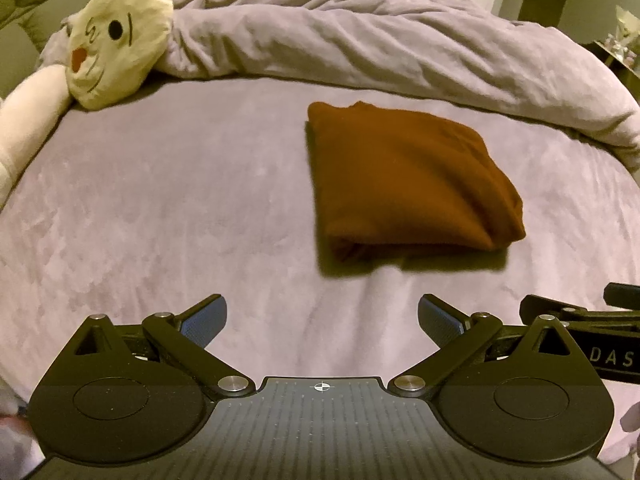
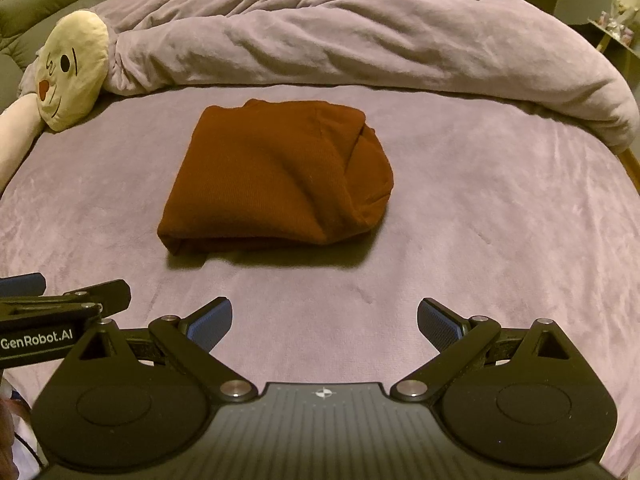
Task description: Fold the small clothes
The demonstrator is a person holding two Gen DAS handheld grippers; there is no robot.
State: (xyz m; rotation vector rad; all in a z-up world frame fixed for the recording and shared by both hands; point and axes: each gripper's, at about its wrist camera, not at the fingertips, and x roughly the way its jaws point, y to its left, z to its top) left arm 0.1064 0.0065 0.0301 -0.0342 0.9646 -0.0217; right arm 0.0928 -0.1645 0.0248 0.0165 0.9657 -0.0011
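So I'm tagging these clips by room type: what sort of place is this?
Most likely a bedroom. The folded rust-brown garment lies on a bed covered in mauve plush fabric, with a bunched duvet behind it and a cream face-shaped plush pillow at the far left. Both grippers are open and hold nothing.

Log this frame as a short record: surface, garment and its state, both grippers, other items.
surface: bed sheet, lilac
garment: brown top, folded into a compact rectangle, lying flat mid-bed
left gripper: open, empty, short of the garment
right gripper: open, empty, short of the garment
other items: bunched duvet behind the garment; cream plush toy at far left
contact: neither gripper touches the garment
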